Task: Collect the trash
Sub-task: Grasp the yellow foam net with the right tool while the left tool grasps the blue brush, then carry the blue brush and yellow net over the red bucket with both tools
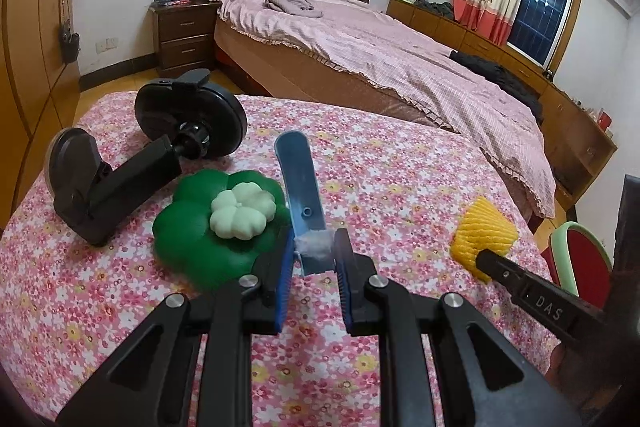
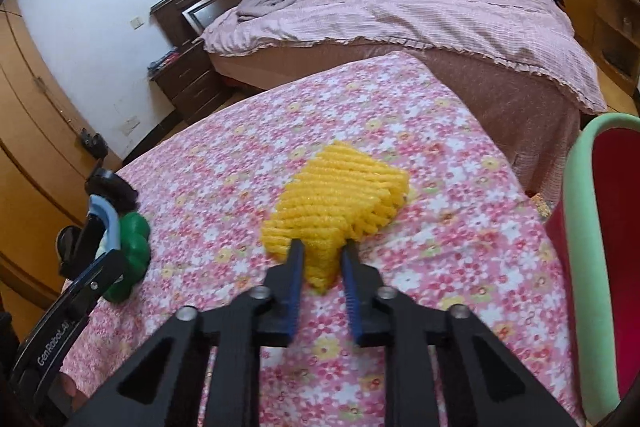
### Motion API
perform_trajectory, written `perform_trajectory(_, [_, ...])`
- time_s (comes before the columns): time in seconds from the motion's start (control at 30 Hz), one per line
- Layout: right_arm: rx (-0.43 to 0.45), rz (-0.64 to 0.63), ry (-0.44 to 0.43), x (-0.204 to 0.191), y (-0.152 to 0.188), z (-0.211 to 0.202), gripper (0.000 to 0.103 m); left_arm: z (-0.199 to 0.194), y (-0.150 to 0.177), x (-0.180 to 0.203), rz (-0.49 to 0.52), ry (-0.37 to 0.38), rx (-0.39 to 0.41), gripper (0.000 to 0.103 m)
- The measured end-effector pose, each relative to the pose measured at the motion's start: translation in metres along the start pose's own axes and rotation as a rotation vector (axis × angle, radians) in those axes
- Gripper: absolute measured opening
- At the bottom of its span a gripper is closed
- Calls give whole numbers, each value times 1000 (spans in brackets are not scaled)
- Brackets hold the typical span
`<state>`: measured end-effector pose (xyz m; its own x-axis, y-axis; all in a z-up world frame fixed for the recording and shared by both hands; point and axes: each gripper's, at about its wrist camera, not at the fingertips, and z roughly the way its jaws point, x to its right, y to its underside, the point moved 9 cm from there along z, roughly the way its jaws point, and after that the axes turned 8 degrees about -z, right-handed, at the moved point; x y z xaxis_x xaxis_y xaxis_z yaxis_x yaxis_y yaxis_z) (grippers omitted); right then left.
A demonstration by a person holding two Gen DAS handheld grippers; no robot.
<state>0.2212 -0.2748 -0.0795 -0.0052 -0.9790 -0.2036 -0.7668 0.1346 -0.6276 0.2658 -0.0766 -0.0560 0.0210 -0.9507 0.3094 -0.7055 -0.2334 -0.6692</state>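
Note:
A yellow foam fruit net [image 2: 336, 195] lies on the flowered tablecloth [image 2: 440, 227]. My right gripper [image 2: 322, 251] is shut on the net's near corner, which is pinched between the blue pads. The left wrist view shows the same net [image 1: 482, 231] at the right, with the right gripper's tip [image 1: 486, 259] on it. My left gripper [image 1: 314, 243] is shut on a blue plastic strip [image 1: 298, 179] with a white wad at the grip. The strip sticks up and away above the cloth.
A green clover-shaped cushion [image 1: 200, 231] with a white centre and a black suction mount [image 1: 120, 179] lie at the table's left. A red bin with a pale green rim [image 2: 612, 227] stands just past the table's right edge. A bed [image 1: 400, 67] stands beyond.

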Motion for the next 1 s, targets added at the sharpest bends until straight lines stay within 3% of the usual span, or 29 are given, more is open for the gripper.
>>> perform_trajectory(0.53, [124, 5, 33, 12, 10, -76, 11, -6, 0, 2, -1, 26, 19, 20])
perform_trajectory(1.0, [195, 115, 177, 90, 38, -153, 11, -24, 8, 40, 91, 61, 22, 20])
